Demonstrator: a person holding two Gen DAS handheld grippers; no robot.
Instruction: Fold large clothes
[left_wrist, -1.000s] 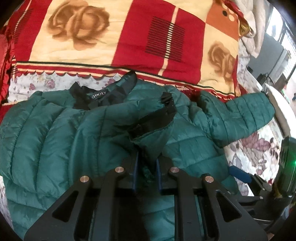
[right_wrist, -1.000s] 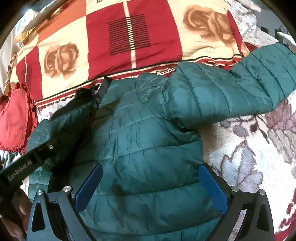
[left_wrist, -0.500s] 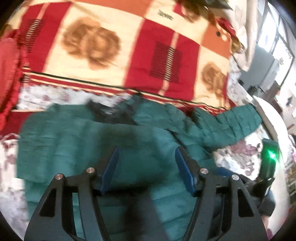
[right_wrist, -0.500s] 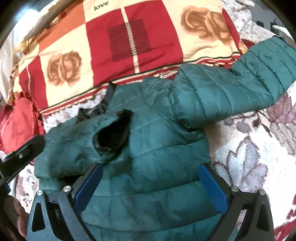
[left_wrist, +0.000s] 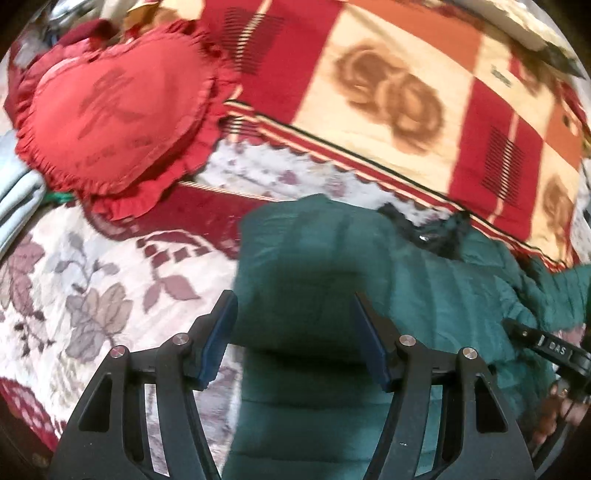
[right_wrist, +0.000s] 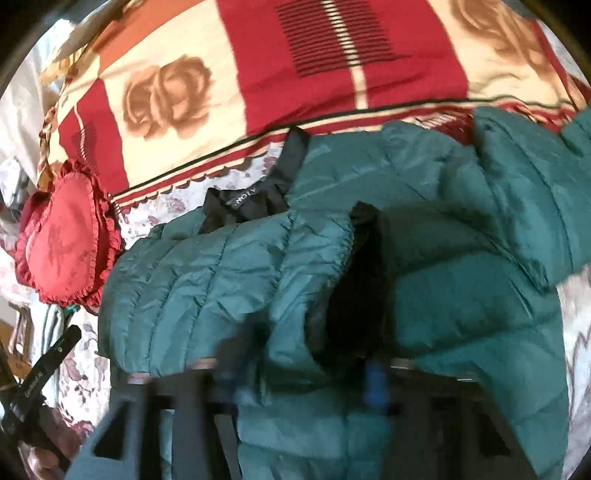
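Observation:
A dark green quilted puffer jacket (right_wrist: 461, 280) lies on the bed, its black collar (right_wrist: 258, 199) toward the blanket. Its left sleeve (right_wrist: 229, 280) is folded across the chest, black cuff opening (right_wrist: 362, 280) showing. The other sleeve (right_wrist: 546, 192) stretches out to the right. My left gripper (left_wrist: 295, 332) is open and empty above the jacket's left shoulder (left_wrist: 314, 258). My right gripper (right_wrist: 306, 376) is motion-blurred low over the folded sleeve; its jaws look much narrower, with sleeve fabric between them, but the grip is unclear.
A red and cream rose-patterned blanket (left_wrist: 388, 96) lies beyond the collar. A red heart-shaped frilled cushion (left_wrist: 110, 122) sits at the left on the floral bedspread (left_wrist: 92, 295). The other hand-held gripper shows at the right edge (left_wrist: 554, 349) of the left wrist view.
My left gripper let go of the sleeve cuff, opened and swung left toward the jacket's shoulder. The sleeve now lies folded across the chest. My right gripper's jaws have narrowed over it.

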